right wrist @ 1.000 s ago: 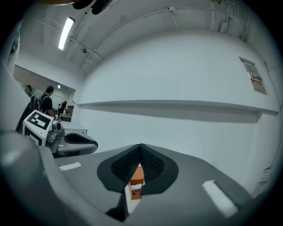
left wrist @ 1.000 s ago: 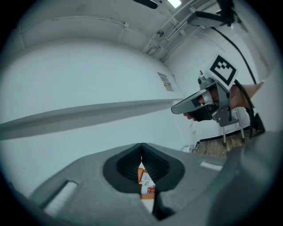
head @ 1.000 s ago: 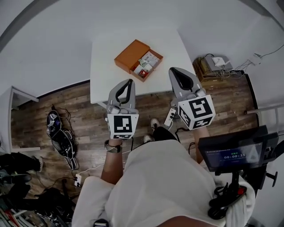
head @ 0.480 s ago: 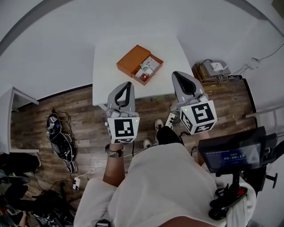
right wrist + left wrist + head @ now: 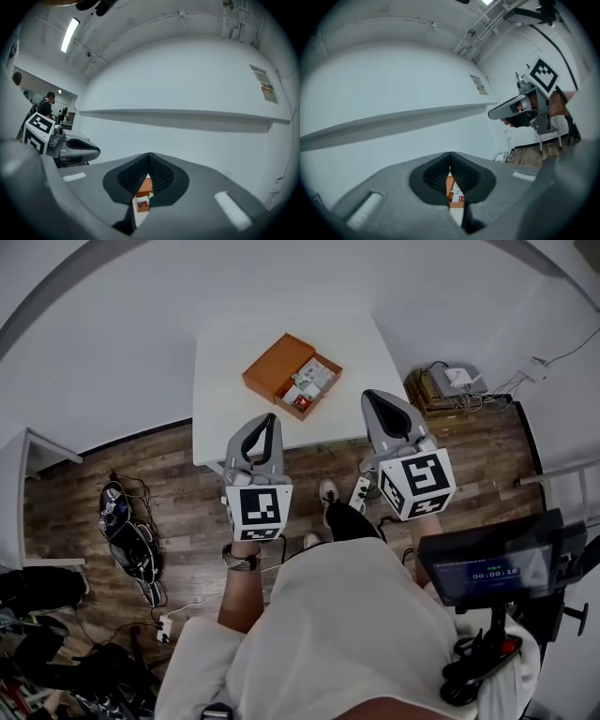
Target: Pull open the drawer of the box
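The left claw (image 5: 271, 416) and right claw (image 5: 369, 396) are each closed on nothing, over the desk's (image 5: 225, 381) near edge. The orange box (image 5: 278, 363) lies mid-desk, its long axis running near-left to far-right, its drawer (image 5: 314, 382) drawn out toward the near right corner. Print on the packets inside is too small to read.

Box (image 5: 450, 186): only an orange sliver showing in both gripper views — rest masked.
Drawer contents (image 5: 309, 385): small white and red packets, too small to identify.
Wall notice (image 5: 266, 86): print unreadable.
Screen (image 5: 487, 568): upper line of text illegible.
Floor clutter (image 5: 56, 652): dark, cut off at lower-left edge — unidentifiable.
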